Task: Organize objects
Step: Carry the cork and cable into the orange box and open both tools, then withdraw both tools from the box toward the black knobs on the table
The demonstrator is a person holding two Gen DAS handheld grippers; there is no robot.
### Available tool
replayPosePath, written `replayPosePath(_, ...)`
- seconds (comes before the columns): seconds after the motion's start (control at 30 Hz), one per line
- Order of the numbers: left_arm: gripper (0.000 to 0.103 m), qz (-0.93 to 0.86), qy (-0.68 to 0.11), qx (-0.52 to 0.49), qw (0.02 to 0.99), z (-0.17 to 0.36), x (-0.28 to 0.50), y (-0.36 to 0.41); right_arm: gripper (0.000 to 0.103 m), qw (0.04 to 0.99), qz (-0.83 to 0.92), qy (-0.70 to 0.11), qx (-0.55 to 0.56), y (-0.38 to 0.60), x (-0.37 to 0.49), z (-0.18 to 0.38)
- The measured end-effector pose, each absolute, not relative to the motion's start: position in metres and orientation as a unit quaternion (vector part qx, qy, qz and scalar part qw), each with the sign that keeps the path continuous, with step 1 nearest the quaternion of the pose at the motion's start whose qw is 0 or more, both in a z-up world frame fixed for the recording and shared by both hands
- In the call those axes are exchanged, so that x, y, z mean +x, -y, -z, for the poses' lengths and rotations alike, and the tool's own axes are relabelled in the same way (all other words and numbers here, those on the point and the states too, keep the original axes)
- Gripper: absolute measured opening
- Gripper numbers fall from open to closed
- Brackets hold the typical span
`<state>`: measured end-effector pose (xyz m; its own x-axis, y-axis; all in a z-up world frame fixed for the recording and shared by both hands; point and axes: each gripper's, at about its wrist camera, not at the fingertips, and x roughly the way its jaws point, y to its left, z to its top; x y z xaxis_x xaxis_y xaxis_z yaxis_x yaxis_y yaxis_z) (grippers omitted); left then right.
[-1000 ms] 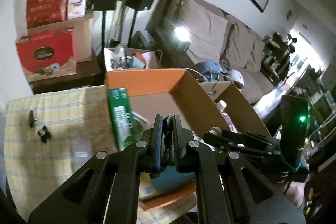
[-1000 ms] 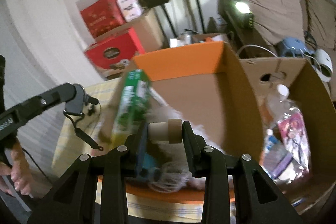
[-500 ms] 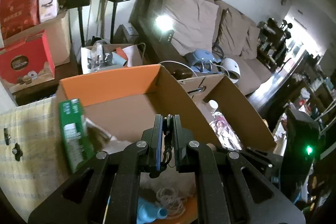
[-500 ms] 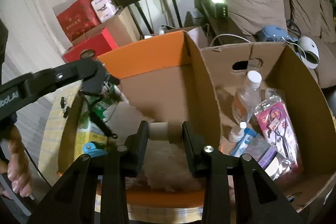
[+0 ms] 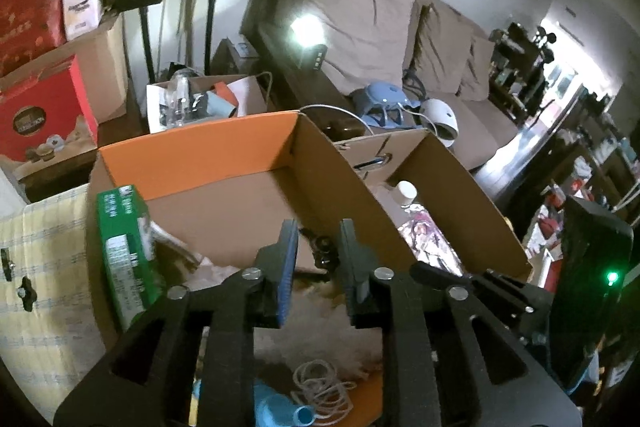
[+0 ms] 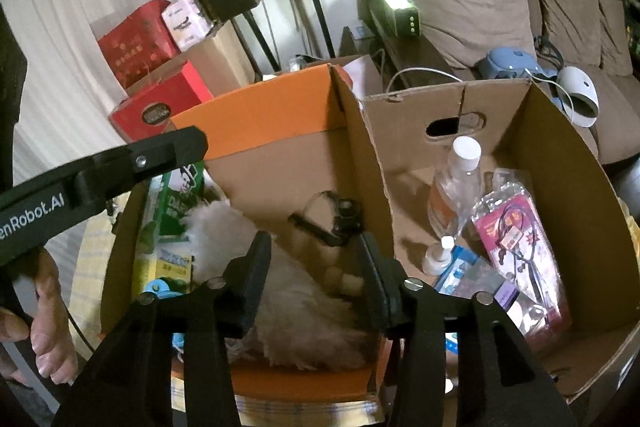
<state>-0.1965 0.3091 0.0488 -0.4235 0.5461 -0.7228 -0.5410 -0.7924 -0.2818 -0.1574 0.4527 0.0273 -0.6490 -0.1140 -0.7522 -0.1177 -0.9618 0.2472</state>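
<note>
Both grippers hang over an orange-rimmed cardboard box [image 5: 200, 151] [image 6: 260, 115]. My left gripper [image 5: 318, 239] has its jaws opening, with a small gap between the pads. A black strap with a clip [image 5: 322, 251] [image 6: 332, 223] shows just past them, free of the pads, and lies on the box floor. My right gripper [image 6: 314, 251] is opening too, wide apart and holding nothing. A beige cork [image 6: 346, 281] lies below it on a white fluffy duster [image 6: 296, 307].
A green carton [image 5: 124, 251] leans on the orange box's left wall; a rubber-band coil [image 5: 320, 383] lies near its front. A brown box [image 6: 560, 147] to the right holds a clear bottle [image 6: 456, 179] and a pink packet [image 6: 516, 239]. A checked cloth [image 5: 44, 267] covers the table at left.
Both grippers swung in over the orange box. The left jaws parted and let the black strap go. The right jaws opened and the cork dropped onto the fluffy duster.
</note>
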Motion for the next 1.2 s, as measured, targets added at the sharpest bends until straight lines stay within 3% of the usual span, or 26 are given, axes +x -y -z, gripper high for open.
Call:
replayPosePath(0.1, 0.027, -0.850, 0.001, -0.427, 0.309, -0.051, -0.196, -0.295, 0.058, 0.003, -0.900, -0.135, -0.414, -0.448, -0.157, -0.032)
replayPosePath(0.23, 0.056, -0.860, 0.002, -0.417, 0.293, -0.056, -0.194, -0.276, 0.066, 0.002, -0.904, -0.131, -0.408, -0.441, -0.157, -0.039)
replayPosePath(0.37, 0.059, -0.870, -0.002, -0.410, 0.274, -0.059, -0.191, -0.256, 0.072, 0.004, -0.905, -0.125, -0.406, -0.436, -0.157, -0.042)
replayPosePath(0.73, 0.088, -0.879, 0.012, -0.411, 0.240, -0.056, -0.186, -0.209, 0.084, 0.005, -0.911, -0.103, -0.399, -0.419, -0.158, -0.056)
replayPosePath(1.03, 0.101, -0.885, 0.014, -0.413, 0.213, -0.048, -0.178, -0.176, 0.094, -0.005, -0.918, -0.073, -0.391, -0.391, -0.157, -0.066)
replayPosePath(1.1, 0.102, -0.888, 0.006, -0.412, 0.205, -0.047, -0.175, -0.171, 0.101, -0.009, -0.918, -0.071, -0.390, -0.386, -0.157, -0.067)
replayPosePath(1.2, 0.103, -0.891, 0.000, -0.410, 0.194, -0.045, -0.168, -0.160, 0.103, -0.018, -0.919, -0.073, -0.388, -0.377, -0.156, -0.068)
